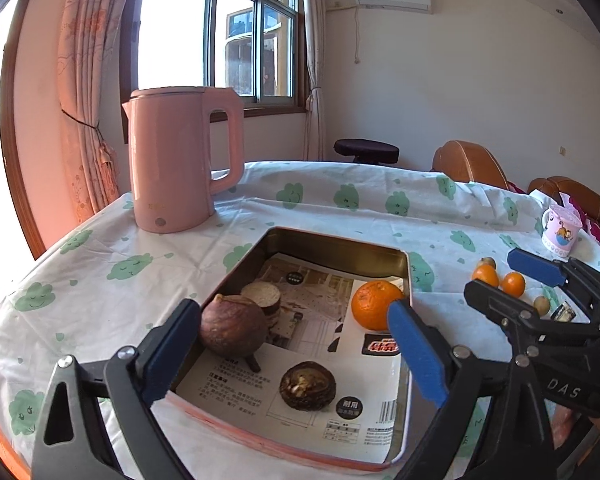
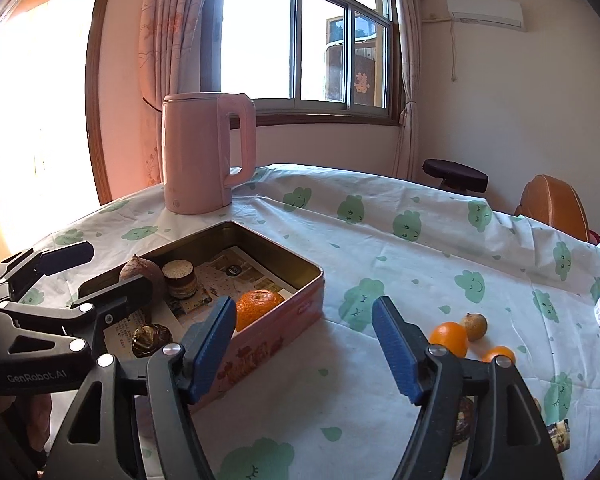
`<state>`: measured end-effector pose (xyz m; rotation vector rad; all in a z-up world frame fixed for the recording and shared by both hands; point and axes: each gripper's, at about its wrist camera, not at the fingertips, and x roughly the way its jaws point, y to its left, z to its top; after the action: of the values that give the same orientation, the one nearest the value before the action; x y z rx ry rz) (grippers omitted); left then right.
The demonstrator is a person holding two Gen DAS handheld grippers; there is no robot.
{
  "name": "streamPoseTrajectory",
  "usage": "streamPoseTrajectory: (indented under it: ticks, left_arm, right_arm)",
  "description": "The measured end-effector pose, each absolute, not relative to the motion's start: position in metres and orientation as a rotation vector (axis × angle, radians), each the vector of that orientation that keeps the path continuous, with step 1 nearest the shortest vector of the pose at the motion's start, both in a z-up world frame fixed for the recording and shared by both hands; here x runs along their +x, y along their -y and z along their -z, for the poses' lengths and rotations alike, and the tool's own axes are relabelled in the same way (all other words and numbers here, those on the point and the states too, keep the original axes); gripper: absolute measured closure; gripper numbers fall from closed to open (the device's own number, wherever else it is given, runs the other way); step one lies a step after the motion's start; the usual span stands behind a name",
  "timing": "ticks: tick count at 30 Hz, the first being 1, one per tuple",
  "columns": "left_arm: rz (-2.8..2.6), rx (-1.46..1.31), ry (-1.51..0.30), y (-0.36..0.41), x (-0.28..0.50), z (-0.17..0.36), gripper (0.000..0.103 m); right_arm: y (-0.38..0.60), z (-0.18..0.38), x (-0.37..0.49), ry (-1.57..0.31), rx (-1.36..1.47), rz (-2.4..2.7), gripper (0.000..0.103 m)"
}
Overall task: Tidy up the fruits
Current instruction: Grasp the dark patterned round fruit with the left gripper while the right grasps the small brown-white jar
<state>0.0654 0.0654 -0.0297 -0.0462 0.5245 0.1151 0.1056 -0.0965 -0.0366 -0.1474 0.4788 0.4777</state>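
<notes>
left gripper [image 1: 292, 344]: fingers apart over tin [image 1: 404, 276] | right gripper [image 2: 304, 344]: fingers apart, right of tin | orange [image 1: 374, 308]: inside tin | kumquats [image 2: 448, 338]: right of tin

Left wrist view low and close above the near end of the tin box [image 1: 408, 276], facing the window [image 1: 216, 32], right wrist view just right of the box [image 2: 312, 280], same heading, both sharing box, pink kettle [image 1: 172, 164], cloud-print worktop [image 1: 340, 200], each other's hand-held gripper.
</notes>
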Motion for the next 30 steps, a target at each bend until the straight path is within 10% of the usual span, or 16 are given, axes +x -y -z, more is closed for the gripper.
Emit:
streamPoseTrajectory:
  ticks: [22,30]
  left_arm:
    - [0.145,0.113,-0.598,0.077,0.102,0.038,0.005]
    - [0.257,0.12,-0.701,0.11,0.125,0.054,0.01]
  right_arm:
    - [0.259,0.056,0.109,-0.64,-0.104,-0.152,0.026]
    - [0.263,0.064,0.115,-0.709,-0.099,-0.182,0.042]
